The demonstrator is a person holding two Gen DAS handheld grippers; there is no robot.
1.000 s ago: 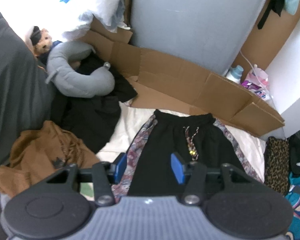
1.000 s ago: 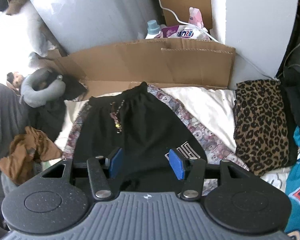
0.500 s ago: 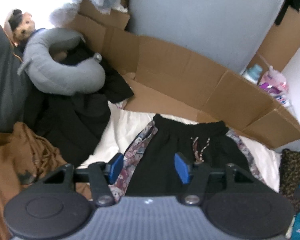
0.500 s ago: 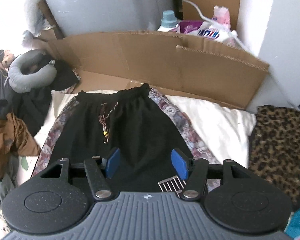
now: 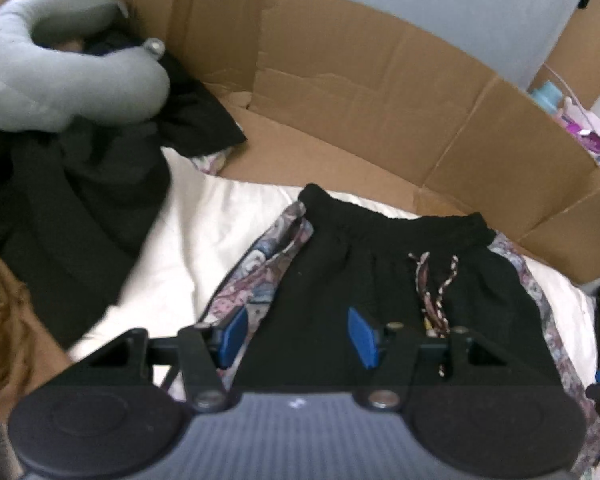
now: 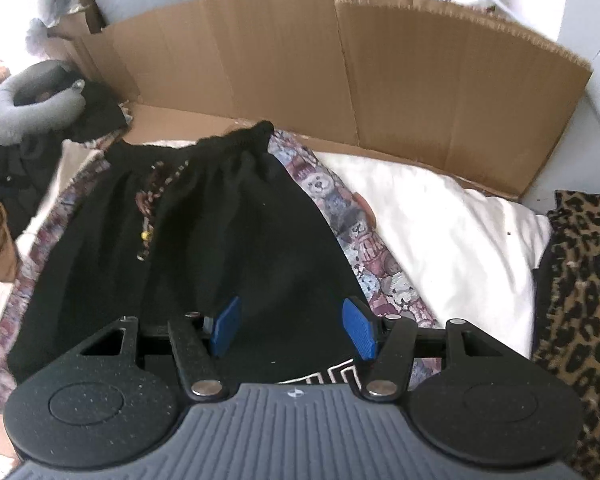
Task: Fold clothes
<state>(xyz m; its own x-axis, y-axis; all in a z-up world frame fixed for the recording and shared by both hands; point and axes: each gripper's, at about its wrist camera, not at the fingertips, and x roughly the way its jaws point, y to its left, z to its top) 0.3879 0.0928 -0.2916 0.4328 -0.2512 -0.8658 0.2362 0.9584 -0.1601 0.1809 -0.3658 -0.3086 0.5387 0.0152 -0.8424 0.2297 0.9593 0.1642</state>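
On a white sheet (image 5: pixel 204 240), seen from the left wrist, black shorts (image 5: pixel 340 280) with a patterned side stripe are laid flat, waistband toward a cardboard wall (image 5: pixel 360 92). The left gripper (image 5: pixel 298 336) is held above the shorts' left edge, its jaws apart after just opening, nothing clamped between them. A grey neck pillow (image 5: pixel 60 80), dark clothes (image 5: pixel 80 192) and a brown garment (image 5: pixel 4 320) are shown only clearly here.

From the right wrist, the right gripper (image 6: pixel 292 330) is seen over the shorts' (image 6: pixel 220 240) right hem, jaws likewise apart, empty. A leopard-print cloth (image 6: pixel 580 300) and white printed lettering (image 6: pixel 320 374) on the hem are revealed.
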